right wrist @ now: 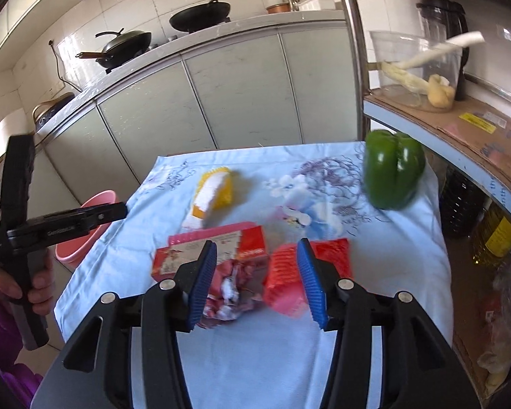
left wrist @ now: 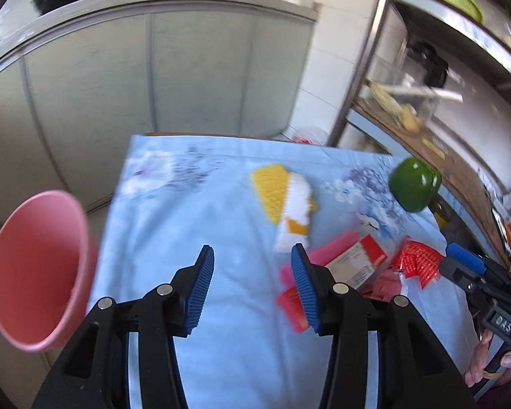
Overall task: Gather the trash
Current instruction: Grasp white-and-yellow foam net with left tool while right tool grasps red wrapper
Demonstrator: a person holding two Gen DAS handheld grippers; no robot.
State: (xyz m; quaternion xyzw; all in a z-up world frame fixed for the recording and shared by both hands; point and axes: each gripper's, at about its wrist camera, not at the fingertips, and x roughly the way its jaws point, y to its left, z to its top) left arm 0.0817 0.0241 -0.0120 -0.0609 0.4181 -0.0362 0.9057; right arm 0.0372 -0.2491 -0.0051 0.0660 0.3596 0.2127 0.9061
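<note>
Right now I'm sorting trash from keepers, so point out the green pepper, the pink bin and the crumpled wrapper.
green pepper (right wrist: 393,170): right wrist view, on its front face.
pink bin (left wrist: 37,266): left wrist view, on its inner wall.
crumpled wrapper (right wrist: 235,289): right wrist view, on its creased middle.

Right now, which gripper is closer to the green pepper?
Right. The right gripper hovers over the red wrappers, on the green pepper side. The left gripper is farther, toward the pink bin.

cloth: soft printed fabric | pepper: glossy | bin: matt plastic (blurred, probably) | wrapper: shiny
</note>
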